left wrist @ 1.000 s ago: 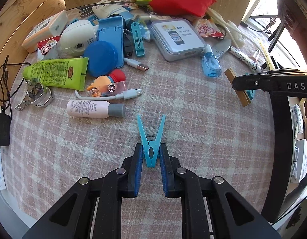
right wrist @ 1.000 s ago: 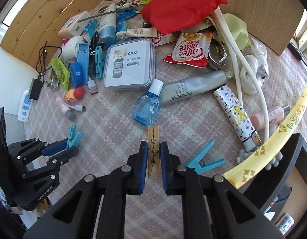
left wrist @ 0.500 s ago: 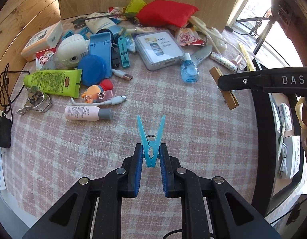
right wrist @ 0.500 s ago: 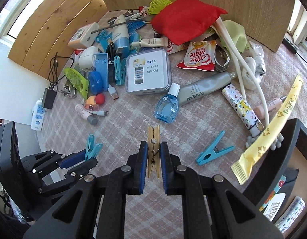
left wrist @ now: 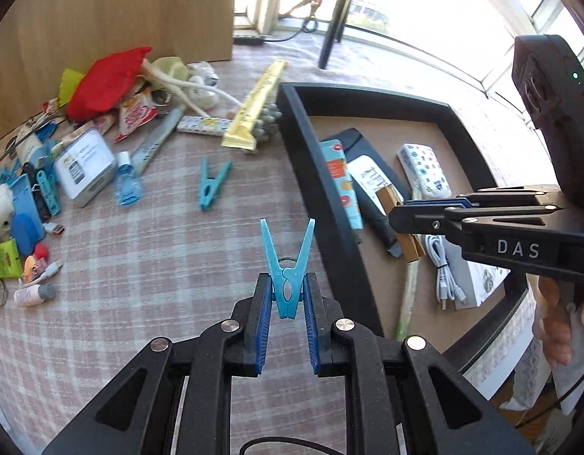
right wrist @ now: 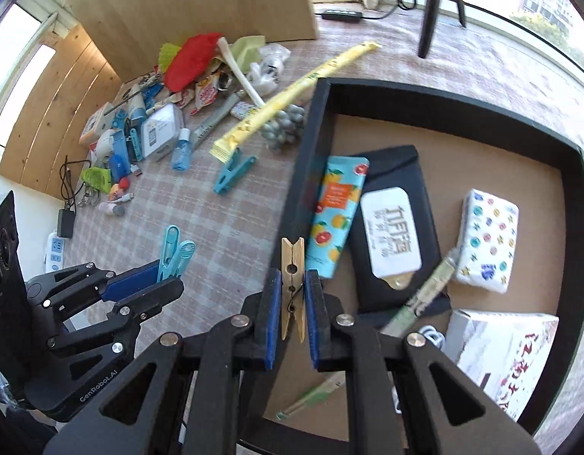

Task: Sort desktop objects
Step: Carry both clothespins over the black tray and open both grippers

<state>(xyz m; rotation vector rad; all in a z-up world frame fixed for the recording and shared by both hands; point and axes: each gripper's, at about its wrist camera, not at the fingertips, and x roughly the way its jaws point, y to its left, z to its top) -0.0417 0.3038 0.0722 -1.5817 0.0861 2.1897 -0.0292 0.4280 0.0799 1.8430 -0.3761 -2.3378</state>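
**Two pegs up, black tray right there**

The left gripper (left wrist: 287, 305) has its blue pads pinched narrow on a light-blue plastic clothes peg (left wrist: 287, 265), legs splayed upward in a V, over the pink-and-white checked tablecloth (left wrist: 140, 265) just left of the tray's near wall. The right gripper (right wrist: 293, 299) is clamped just as narrowly on a plain wooden clothes peg (right wrist: 293, 276), and that one hangs right at the left wall of the black rectangular tray (right wrist: 443, 93). Inside the tray lie an orange-printed tube (right wrist: 335, 208), a black wipes pack with a white label (right wrist: 390, 227), a white patterned tissue pack (right wrist: 487, 235) and a white box (right wrist: 500, 349). Out on the cloth, a second blue peg (left wrist: 212, 184) lies alone, just beside a long yellow sachet (left wrist: 259, 102). Far left, the heap: a red cloth pouch (left wrist: 109, 79), a grey tin box (left wrist: 85, 161), a small clear-blue bottle (left wrist: 128, 185).
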